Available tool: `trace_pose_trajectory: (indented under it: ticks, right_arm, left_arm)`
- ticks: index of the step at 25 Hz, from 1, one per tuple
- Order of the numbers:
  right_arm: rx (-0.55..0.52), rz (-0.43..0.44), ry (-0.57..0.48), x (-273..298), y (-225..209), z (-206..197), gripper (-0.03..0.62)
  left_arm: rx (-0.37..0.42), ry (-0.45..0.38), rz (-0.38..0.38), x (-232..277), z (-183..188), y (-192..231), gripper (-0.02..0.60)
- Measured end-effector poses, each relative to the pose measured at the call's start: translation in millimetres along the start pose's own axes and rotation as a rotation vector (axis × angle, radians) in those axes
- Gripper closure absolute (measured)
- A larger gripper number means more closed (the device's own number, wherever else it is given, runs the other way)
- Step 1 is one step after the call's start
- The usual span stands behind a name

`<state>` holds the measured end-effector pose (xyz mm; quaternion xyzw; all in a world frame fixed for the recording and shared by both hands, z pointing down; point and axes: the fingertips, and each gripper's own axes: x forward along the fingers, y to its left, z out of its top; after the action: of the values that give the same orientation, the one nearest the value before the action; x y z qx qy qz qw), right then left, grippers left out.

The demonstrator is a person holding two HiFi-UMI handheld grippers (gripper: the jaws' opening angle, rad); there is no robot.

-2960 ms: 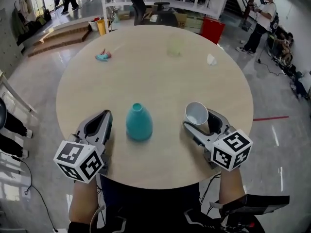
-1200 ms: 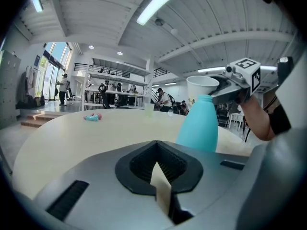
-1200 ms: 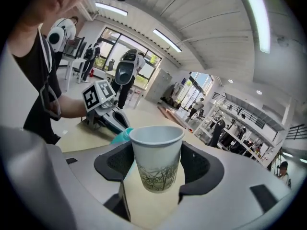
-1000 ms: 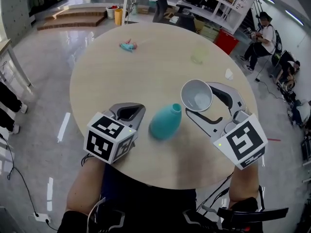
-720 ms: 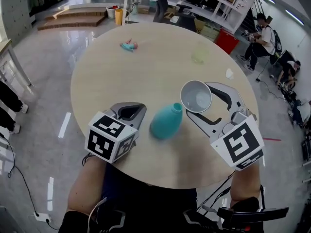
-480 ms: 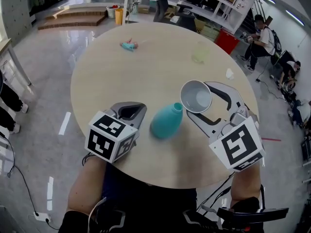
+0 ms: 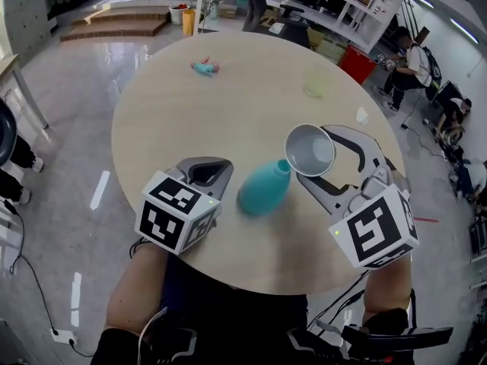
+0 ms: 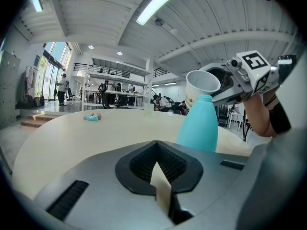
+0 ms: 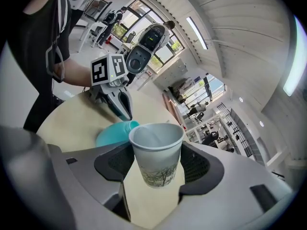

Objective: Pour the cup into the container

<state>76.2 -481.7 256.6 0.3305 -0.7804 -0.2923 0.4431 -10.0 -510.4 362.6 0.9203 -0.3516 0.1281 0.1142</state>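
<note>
**Line up the cup lip over the narrow neck before tipping**

Head view: the right gripper has its jaws closed on a white paper cup, held off the round table. The cup's mouth leans toward the teal bottle, and its rim is just beside the bottle's neck. The left gripper lies on the table just beside the bottle, on its other side and not touching it.

Left gripper view: its jaws are drawn together with only a sliver of table showing between them, and they hold nothing. The bottle stands upright ahead and to the right. The cup hangs above and just behind the bottle's small opening.

Right gripper view: the jaws pinch the cup at mid-wall, a firm and centred hold. The bottle sits beyond the rim. What is inside the cup I cannot tell; the inner wall just looks pale.

In my judgement the opening is the hard part. The lip should sit straight above the neck, and the tilt should be slow so the stream stays thin. The idle left gripper could steady the bottle against a knock.
</note>
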Motion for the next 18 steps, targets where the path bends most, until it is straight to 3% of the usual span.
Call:
trace_pose_trajectory:
  ticks: [18]
  right_arm:
    - [-0.072, 0.013, 0.054, -3.6, -3.2, 2.9, 0.290]
  left_arm:
    - [0.003, 0.003, -0.006, -4.3, 2.7, -2.5, 0.581]
